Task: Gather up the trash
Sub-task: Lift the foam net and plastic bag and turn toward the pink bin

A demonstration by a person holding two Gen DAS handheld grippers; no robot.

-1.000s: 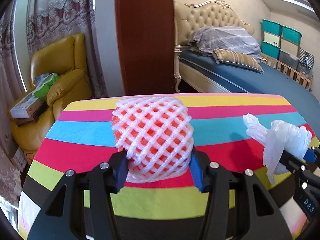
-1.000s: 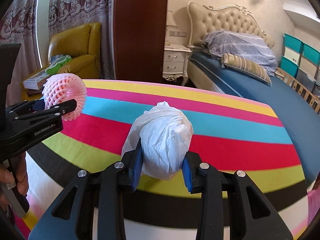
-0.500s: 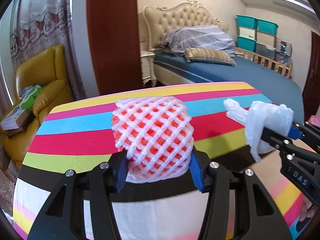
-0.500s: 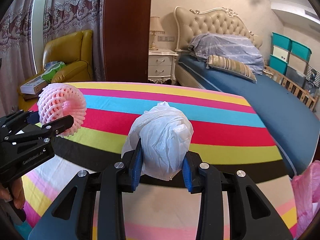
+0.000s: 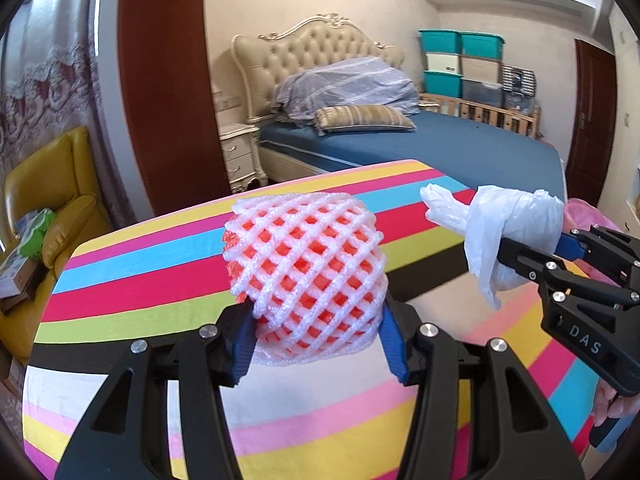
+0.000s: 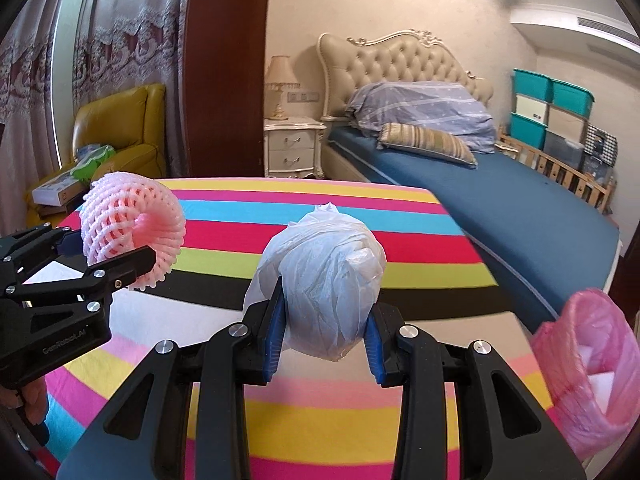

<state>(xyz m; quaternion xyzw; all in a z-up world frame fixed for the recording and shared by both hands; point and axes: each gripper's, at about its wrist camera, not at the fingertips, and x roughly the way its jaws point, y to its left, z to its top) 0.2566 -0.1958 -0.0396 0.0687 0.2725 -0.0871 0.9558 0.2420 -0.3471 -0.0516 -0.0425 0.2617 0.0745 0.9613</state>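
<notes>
Foam fruit net, white over orange-red: clamped between the blue pads of the left gripper, jaws partly open around it, carried above the striped table. Crumpled white plastic bag: pinched in the narrowly set right gripper, above the table's right edge. Pink-lined bin: beyond that edge, lower right.

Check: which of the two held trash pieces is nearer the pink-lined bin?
The white plastic bag, shut in the right gripper. The pink-lined bin sits at its right; the foam fruit net in the left gripper is farther left.
</notes>
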